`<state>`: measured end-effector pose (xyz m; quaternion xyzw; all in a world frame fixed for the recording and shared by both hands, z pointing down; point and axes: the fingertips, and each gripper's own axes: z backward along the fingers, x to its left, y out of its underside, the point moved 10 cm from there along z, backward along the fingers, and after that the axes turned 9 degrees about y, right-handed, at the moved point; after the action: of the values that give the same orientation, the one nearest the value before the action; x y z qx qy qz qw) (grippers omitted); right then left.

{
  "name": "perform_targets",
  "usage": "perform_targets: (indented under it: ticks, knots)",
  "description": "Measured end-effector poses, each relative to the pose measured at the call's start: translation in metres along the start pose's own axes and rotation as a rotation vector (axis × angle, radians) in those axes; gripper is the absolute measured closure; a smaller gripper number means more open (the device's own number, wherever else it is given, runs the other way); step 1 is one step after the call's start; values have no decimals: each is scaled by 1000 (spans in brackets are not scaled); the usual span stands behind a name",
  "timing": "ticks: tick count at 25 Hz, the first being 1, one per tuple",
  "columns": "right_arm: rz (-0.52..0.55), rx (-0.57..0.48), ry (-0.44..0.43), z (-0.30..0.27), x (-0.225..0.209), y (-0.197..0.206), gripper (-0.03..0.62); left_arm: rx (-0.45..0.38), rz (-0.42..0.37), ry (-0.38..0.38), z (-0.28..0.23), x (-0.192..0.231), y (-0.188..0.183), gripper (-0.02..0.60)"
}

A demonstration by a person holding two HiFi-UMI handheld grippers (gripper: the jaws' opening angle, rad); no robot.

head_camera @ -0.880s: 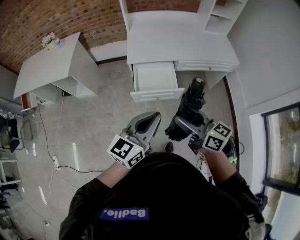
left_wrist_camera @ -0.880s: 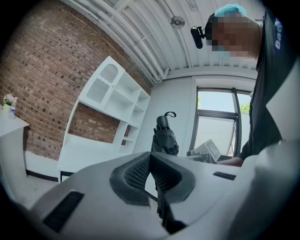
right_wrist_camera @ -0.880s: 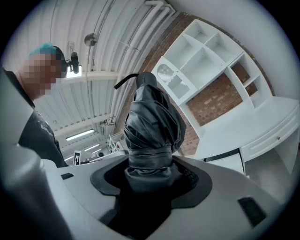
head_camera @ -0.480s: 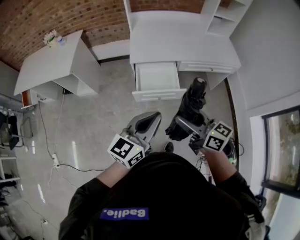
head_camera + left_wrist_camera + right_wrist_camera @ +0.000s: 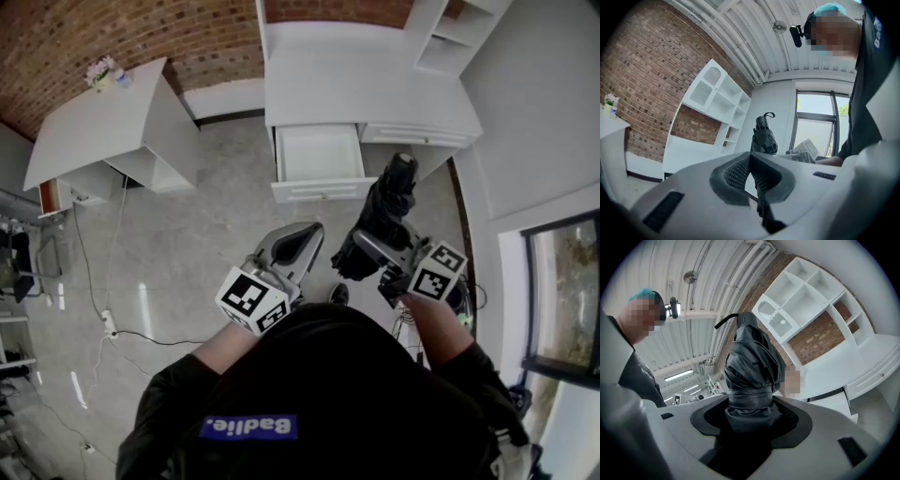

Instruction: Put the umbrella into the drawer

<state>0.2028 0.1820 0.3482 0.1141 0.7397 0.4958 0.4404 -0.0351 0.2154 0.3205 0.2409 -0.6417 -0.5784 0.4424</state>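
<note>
Left gripper (image 5: 302, 236): held level, beside the right gripper. Jaws closed, pads meeting, nothing between them.

Right gripper (image 5: 373, 246): held level. Jaws stand wide and clamp the umbrella (image 5: 392, 192) around its folded black canopy. In the right gripper view the canopy fills the gap between the pads (image 5: 792, 416).

Umbrella: folded and strapped, carried over the floor (image 5: 206, 216), clear of it. The end with the wrist loop points away from the person, toward the desk (image 5: 356, 84). In the head view this end lies just beside the right front corner of the drawer (image 5: 317, 155). The umbrella is outside the drawer.

Drawer: white, pulled open from the desk.

Desk: white, with a shelf unit (image 5: 441, 37) at its right end, set against a brick wall (image 5: 103, 33).
</note>
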Motion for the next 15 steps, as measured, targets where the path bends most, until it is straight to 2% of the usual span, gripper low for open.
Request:
perform_targets:
  ticks: [15]
  knots:
    - [42, -24, 48, -53, 43, 17, 319, -29, -2, 27, 70, 31, -11, 580]
